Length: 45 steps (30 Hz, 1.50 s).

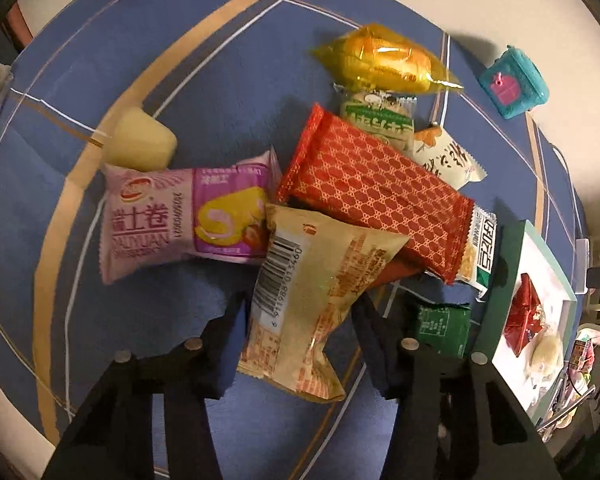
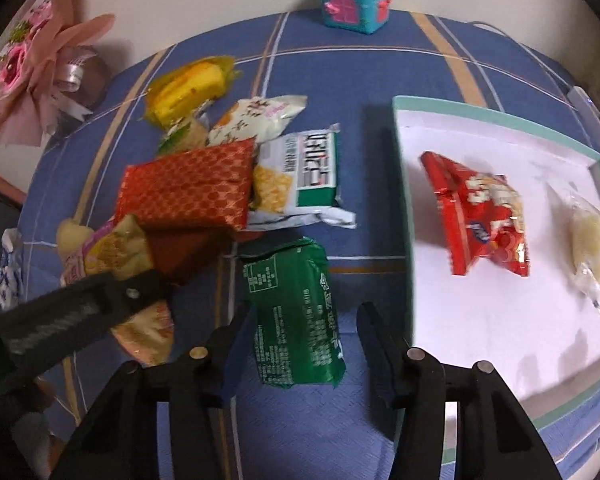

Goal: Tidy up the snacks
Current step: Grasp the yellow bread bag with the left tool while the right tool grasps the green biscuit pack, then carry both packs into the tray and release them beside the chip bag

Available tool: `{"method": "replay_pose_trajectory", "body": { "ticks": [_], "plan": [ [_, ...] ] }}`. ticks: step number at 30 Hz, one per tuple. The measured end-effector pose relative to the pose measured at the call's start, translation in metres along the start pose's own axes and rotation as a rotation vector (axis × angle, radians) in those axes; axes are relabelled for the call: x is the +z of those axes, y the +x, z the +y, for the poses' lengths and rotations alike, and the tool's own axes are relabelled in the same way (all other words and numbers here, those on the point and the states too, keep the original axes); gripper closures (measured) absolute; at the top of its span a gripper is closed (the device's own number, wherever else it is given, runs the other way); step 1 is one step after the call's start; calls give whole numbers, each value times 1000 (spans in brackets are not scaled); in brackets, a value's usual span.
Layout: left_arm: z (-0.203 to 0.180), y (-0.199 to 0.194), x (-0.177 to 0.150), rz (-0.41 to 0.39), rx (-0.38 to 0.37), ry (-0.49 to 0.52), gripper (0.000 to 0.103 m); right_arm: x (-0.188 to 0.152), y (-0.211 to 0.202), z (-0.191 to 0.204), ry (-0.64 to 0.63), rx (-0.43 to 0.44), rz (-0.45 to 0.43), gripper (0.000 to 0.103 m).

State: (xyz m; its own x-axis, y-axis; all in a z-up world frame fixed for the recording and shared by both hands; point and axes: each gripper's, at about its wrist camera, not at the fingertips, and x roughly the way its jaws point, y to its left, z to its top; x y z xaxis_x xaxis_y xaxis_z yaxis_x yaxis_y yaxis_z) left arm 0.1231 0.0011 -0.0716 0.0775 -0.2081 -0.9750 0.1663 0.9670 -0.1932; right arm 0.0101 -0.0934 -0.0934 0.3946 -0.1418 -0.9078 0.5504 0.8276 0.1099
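Snacks: only two lie in the tray (image 2: 404, 184); the pile (image 2: 188, 188) waits. Your left tool (image 1: 300, 340) grips the beige packet (image 1: 312, 280); your right tool (image 2: 300, 344) is open around the green packet (image 2: 296, 312).

Black tools (image 1: 300, 344), silver round screws (image 2: 415, 354)

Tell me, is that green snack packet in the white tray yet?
Out. The green packet lies on the blue cloth, left of the tray, between the right gripper's open fingers.
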Motion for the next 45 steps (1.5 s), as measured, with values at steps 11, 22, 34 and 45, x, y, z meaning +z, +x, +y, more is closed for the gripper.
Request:
{"method": "replay_pose_trajectory", "body": {
  "ticks": [11, 22, 34, 45],
  "plan": [
    [-16, 1, 7, -19, 10, 13, 63, -10, 17, 25, -100, -65, 45, 50],
    [-16, -4, -1, -35, -15, -4, 67, -8, 8, 29, -89, -62, 18, 61],
    [-14, -41, 3, -119, -71, -26, 70, -5, -30, 16, -30, 5, -55, 61],
    [-9, -76, 1, -196, -111, -50, 70, 7, -45, -18, 64, 18, -109, 61]
  ]
}}
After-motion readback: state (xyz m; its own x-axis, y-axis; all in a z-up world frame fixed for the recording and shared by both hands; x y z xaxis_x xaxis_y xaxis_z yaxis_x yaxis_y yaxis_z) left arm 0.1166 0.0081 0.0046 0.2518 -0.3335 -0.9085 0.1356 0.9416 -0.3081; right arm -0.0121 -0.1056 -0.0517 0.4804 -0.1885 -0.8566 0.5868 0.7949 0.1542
